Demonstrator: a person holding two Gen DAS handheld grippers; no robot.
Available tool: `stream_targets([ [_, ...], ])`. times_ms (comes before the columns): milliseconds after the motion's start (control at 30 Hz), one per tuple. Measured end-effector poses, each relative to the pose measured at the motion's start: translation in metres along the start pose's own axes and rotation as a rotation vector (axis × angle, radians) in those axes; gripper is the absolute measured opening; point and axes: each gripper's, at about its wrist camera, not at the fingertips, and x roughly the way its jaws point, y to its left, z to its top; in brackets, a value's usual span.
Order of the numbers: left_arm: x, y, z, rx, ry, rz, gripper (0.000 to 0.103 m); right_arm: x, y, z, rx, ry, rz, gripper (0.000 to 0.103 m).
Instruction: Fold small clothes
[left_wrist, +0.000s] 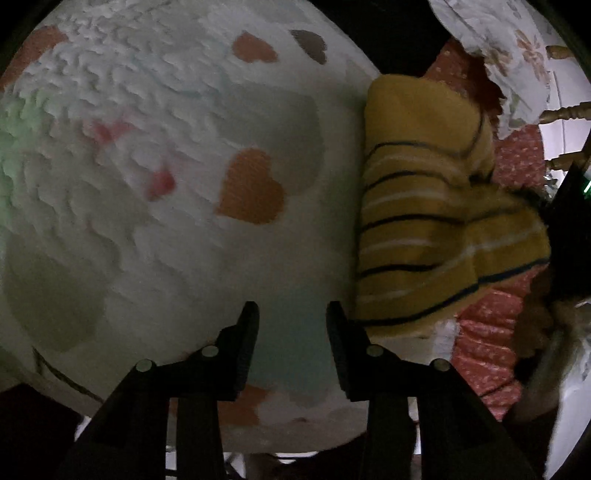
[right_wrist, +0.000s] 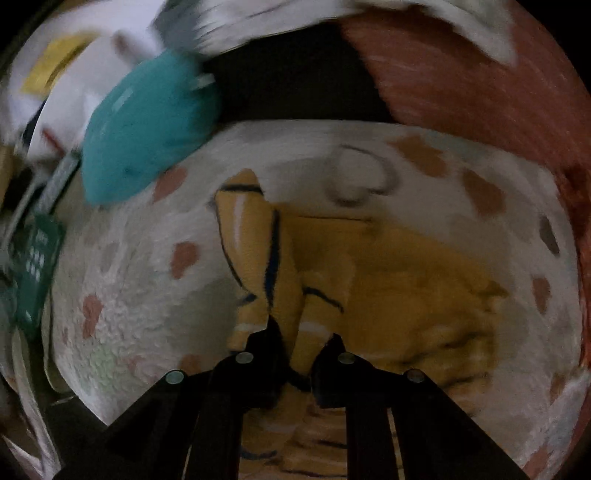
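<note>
A teal plush toy (right_wrist: 147, 129) lies at the far left edge of the fleecy white blanket (left_wrist: 177, 110), whose nubbly pile is dotted with orange and grey hearts. A rust-red dotted fabric (left_wrist: 484, 354) bunches just beside the blanket's right side, with pale floral cloth (left_wrist: 498, 40) beyond it (the right wrist view is motion-blurred). The mustard striped garment (left_wrist: 428, 229), a soft knit with thin navy and white bands, lies crumpled on the blanket. The left tongs (left_wrist: 291, 347) hang spread over bare blanket, just beside the garment's edge, gripping nothing. The right tongs (right_wrist: 301, 365) are pinched on a raised fold of the garment.
</note>
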Motion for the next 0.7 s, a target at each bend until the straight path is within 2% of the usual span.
stream_targets([
  [167, 0.005, -0.042, 0.002, 0.071, 0.003, 0.055, 0.036, 0.012, -0.095, -0.021, 0.149, 0.035, -0.016, 0.015],
  [233, 0.015, -0.063, 0.008, 0.097, 0.011, 0.078, 0.036, 0.018, -0.128, -0.033, 0.204, 0.067, -0.08, 0.022],
  [333, 0.026, -0.085, 0.008, 0.137, 0.021, 0.111, 0.036, 0.004, -0.149, -0.045, 0.225, 0.02, -0.11, 0.026],
  [400, 0.032, -0.093, 0.008, 0.147, 0.029, 0.13, 0.036, -0.009, -0.155, -0.05, 0.238, -0.013, -0.076, 0.026],
  [500, 0.04, -0.104, 0.001, 0.148, 0.036, 0.146, 0.036, -0.03, -0.161, -0.062, 0.281, -0.077, 0.014, 0.047],
  [600, 0.049, -0.119, -0.007, 0.171, 0.042, 0.167, 0.036, -0.037, -0.146, -0.08, 0.25, -0.104, 0.104, 0.047],
  [700, 0.053, -0.129, -0.018, 0.201, 0.047, 0.191, 0.036, -0.035, -0.126, -0.095, 0.207, -0.124, 0.161, 0.039],
])
